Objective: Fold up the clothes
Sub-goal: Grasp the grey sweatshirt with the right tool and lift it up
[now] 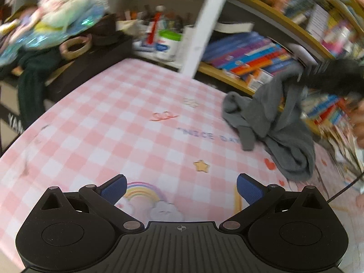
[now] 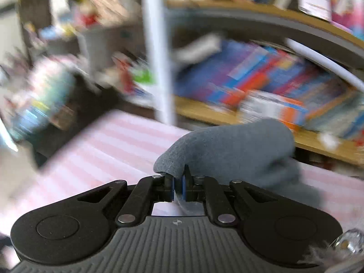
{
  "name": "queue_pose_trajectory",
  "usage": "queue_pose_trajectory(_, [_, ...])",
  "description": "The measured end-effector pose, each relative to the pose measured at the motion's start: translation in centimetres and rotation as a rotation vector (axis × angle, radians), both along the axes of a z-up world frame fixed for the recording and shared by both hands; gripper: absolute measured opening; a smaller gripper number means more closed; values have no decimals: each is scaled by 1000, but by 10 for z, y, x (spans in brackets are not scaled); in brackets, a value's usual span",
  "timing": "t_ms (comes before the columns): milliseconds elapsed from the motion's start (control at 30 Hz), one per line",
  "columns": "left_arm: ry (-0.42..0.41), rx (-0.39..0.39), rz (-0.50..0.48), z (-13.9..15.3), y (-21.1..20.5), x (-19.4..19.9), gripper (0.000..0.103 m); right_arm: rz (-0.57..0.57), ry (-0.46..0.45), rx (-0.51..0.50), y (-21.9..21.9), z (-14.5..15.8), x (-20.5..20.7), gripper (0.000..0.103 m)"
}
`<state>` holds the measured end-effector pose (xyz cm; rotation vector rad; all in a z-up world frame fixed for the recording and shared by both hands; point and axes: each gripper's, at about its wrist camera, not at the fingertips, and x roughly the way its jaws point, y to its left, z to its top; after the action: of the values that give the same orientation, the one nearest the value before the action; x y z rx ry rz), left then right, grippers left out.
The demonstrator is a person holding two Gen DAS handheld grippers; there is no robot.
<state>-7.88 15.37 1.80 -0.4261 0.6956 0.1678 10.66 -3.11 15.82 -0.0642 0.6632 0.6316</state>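
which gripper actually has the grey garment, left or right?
The right gripper: shut on the grey garment. The left gripper hangs open above the checked cloth.

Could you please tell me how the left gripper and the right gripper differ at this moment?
The left gripper has its jaws spread wide, while the right gripper has its jaws closed. The left gripper holds nothing and hangs over the pink checked cloth; the right gripper pinches a fold of the grey garment, which hangs crumpled from it. Both share black linkages and blue finger pads.
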Motion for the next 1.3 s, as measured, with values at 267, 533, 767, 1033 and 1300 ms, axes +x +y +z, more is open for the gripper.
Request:
queue_pose_trajectory(267, [-70, -39, 65, 5, 29, -14, 103, 40, -231, 358, 27, 134, -31, 6])
queue_pose_trajectory(533, [-172, -115, 190, 10, 67, -26, 103, -179, -346, 646, -91, 183, -78, 5])
queue_pose_trajectory(767, [-134, -217, 272, -2, 98, -19, 103, -719, 30, 407, -223, 19, -128, 6])
queue_pose_trajectory(1033, [-75, -203, 125, -6, 77, 11, 102, -1127, 473, 371, -268, -157, -199, 6])
queue_pose_trajectory(1300, [2, -121, -12, -15, 38, 41, 92, -1095, 368, 286, -272, -139, -197, 6])
